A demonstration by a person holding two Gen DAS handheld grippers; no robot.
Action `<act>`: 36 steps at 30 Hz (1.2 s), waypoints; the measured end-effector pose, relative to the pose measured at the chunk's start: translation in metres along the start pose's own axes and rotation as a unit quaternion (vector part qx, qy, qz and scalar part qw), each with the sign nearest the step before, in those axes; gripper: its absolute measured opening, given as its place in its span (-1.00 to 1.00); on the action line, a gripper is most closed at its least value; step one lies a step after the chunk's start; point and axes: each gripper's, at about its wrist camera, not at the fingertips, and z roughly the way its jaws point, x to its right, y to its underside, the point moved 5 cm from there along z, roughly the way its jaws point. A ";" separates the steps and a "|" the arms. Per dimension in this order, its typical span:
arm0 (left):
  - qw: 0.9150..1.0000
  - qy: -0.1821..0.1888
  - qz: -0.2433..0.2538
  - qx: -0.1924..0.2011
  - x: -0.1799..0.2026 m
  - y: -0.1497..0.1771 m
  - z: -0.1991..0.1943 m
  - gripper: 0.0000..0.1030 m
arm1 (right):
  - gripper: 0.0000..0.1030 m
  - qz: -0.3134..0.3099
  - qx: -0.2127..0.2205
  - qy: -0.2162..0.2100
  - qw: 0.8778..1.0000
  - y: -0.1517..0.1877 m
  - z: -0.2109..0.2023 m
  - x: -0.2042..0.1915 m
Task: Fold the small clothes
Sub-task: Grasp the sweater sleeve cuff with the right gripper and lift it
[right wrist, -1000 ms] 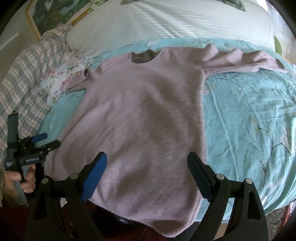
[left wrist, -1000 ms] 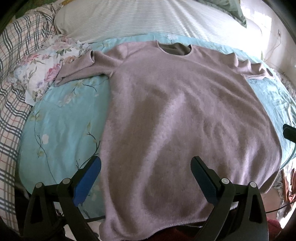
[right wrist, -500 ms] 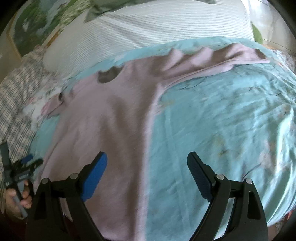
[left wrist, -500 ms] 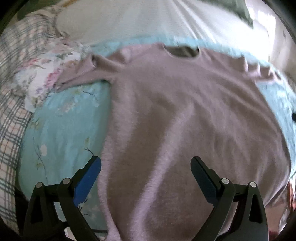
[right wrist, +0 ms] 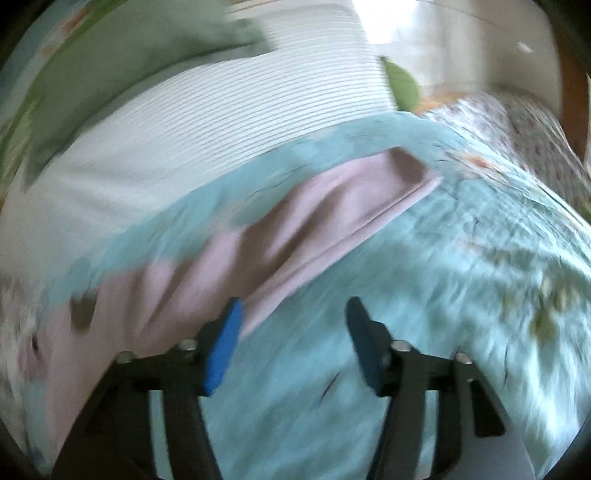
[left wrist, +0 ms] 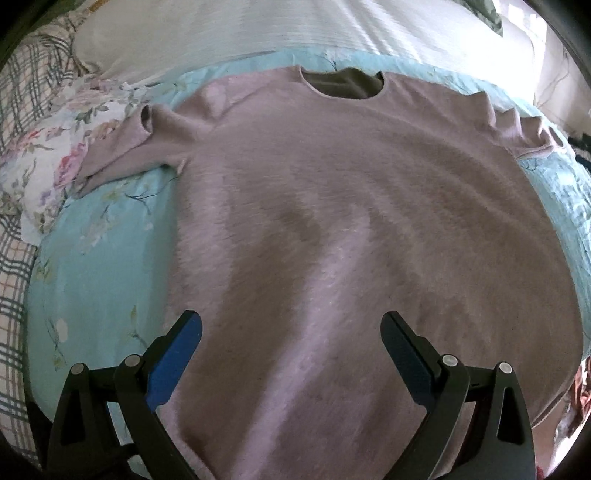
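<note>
Daylight glares from the upper right; the right wrist view is motion-blurred, both edges fisheye-warped.

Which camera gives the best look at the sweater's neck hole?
The left wrist view: the neck hole sits sharp and whole at the sweater's top. The right wrist view is blurred, showing mainly one sleeve.

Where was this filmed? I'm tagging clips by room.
Most likely a bedroom: a pink sweater lies spread on a bed's teal floral sheet, with a striped pillow behind it.
</note>
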 end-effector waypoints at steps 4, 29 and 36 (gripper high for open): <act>1.000 0.002 0.005 -0.015 0.006 -0.008 0.014 0.90 | 0.01 0.055 0.022 0.021 0.998 -0.047 0.035 0.040; 0.999 0.045 0.000 0.008 0.019 -0.032 0.021 0.90 | -0.89 -0.020 -0.056 -0.257 0.965 0.003 0.021 -0.170; 0.996 0.074 -0.043 0.031 -0.013 -0.041 0.009 0.90 | -0.89 -0.033 -0.169 -0.368 0.914 0.098 0.052 -0.334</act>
